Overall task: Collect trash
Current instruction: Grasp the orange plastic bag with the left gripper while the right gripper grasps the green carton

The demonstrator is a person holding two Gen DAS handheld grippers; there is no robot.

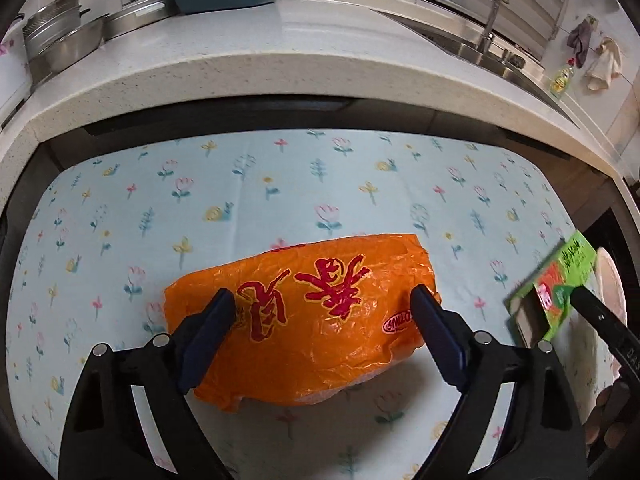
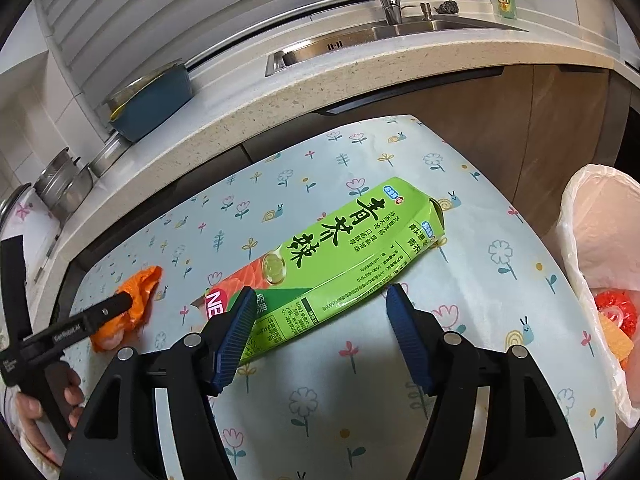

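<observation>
The crumpled orange plastic bag with red lettering lies on the floral-clothed table, long axis spanning the left gripper's open jaws; the green cardboard box runs diagonally between the right gripper's open jaws

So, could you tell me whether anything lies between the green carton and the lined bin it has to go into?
Nothing visible does. The green carton lies on the flowered tablecloth between the open jaws of the right gripper, and only bare cloth separates it from the white-lined bin at the table's right edge.
</observation>
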